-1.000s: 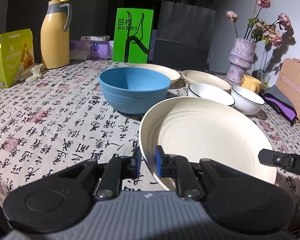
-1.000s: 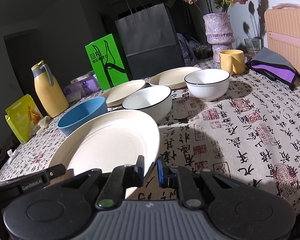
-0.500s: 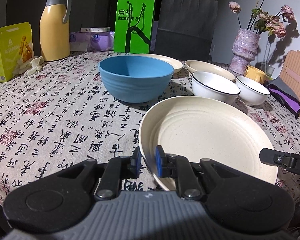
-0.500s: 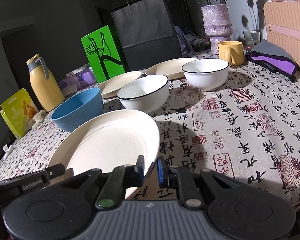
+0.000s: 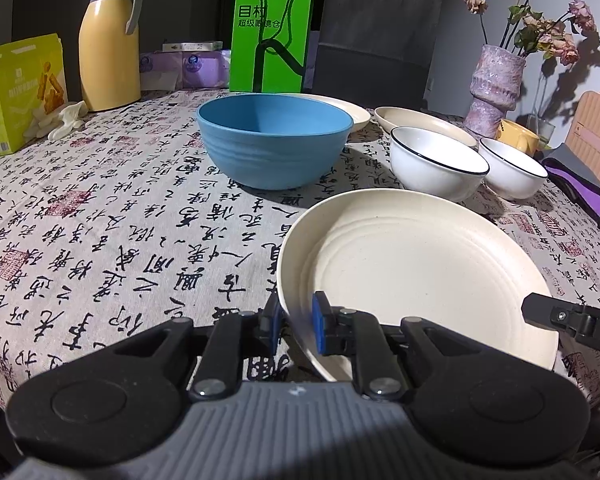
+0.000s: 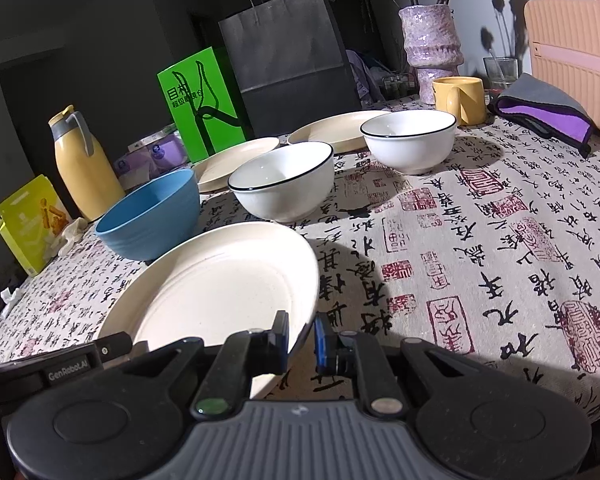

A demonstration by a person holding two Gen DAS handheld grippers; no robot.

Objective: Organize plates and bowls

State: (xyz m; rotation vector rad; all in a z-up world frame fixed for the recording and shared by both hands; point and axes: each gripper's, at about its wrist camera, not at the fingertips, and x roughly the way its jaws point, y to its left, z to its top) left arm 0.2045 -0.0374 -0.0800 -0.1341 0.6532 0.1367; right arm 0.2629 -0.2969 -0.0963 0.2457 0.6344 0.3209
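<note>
A large cream plate [image 5: 416, 276] [image 6: 224, 284] is held over the near edge of the table by both grippers. My left gripper [image 5: 296, 322] is shut on its left rim and my right gripper [image 6: 302, 338] is shut on its right rim. Behind it stand a blue bowl [image 5: 274, 144] [image 6: 150, 214] and two white bowls with dark rims [image 5: 436, 162] [image 5: 510, 166] [image 6: 282, 178] [image 6: 410, 140]. Two more cream plates [image 5: 340, 108] [image 5: 420, 122] [image 6: 236, 160] [image 6: 328, 130] lie farther back.
The table carries a calligraphy-print cloth [image 5: 112, 216]. At the back stand a yellow jug [image 5: 108, 36], a yellow box [image 5: 24, 88], a green sign [image 5: 270, 38], a dark paper bag [image 6: 288, 56], a purple vase [image 6: 432, 48], a yellow mug [image 6: 460, 98], a purple-grey cloth [image 6: 544, 112] and a pink case [image 6: 576, 56].
The view of both cameras has drifted slightly, so the bowls and plates sit a little lower in the frames. Both grips on the plate are unchanged.
</note>
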